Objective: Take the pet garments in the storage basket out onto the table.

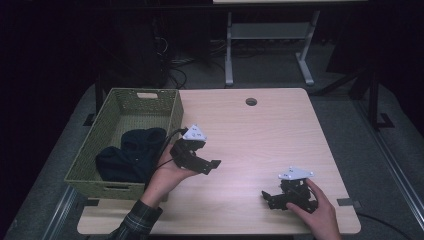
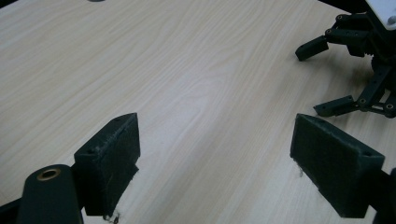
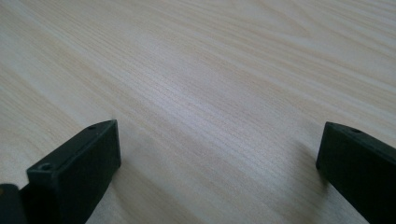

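Observation:
A green woven basket stands on the left part of the light wooden table. A dark navy bundle of cloth lies inside it. My left gripper is held just right of the basket, its jaws pointing right. Its jaws stand wide apart over bare wood, so the left gripper is open and holds nothing. My right gripper rests low near the table's front right, pointing left. Bare wood lies between the jaws of the right gripper, which is open. The right gripper also appears across the table in the left gripper view.
A round cable hole sits near the table's far edge. Behind the table stand the white legs of another desk and some cables on the floor. Dark floor surrounds the table on both sides.

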Available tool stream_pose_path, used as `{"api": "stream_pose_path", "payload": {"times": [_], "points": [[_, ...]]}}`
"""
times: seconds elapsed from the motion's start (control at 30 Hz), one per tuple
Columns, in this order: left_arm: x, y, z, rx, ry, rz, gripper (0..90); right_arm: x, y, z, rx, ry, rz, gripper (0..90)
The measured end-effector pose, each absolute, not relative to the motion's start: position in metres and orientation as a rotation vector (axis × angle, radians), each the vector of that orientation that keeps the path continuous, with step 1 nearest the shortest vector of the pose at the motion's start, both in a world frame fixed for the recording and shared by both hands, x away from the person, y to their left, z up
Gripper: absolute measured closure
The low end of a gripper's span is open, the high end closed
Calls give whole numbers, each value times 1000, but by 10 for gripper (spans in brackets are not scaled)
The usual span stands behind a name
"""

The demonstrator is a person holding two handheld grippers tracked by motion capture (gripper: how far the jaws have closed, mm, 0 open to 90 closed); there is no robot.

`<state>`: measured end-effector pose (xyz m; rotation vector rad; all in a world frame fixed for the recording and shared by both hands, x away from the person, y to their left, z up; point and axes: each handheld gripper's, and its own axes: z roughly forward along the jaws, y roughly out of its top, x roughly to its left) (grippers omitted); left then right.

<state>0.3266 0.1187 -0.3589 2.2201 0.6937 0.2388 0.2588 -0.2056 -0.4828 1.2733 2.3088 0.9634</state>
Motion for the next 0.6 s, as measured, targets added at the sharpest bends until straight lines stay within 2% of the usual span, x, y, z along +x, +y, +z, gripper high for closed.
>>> {"api": "stream_pose_path", "payload": {"times": [0.6], "points": [[338, 126, -342, 2237, 679, 261, 157, 259, -206, -483, 1275, 2309, 963, 0]]}}
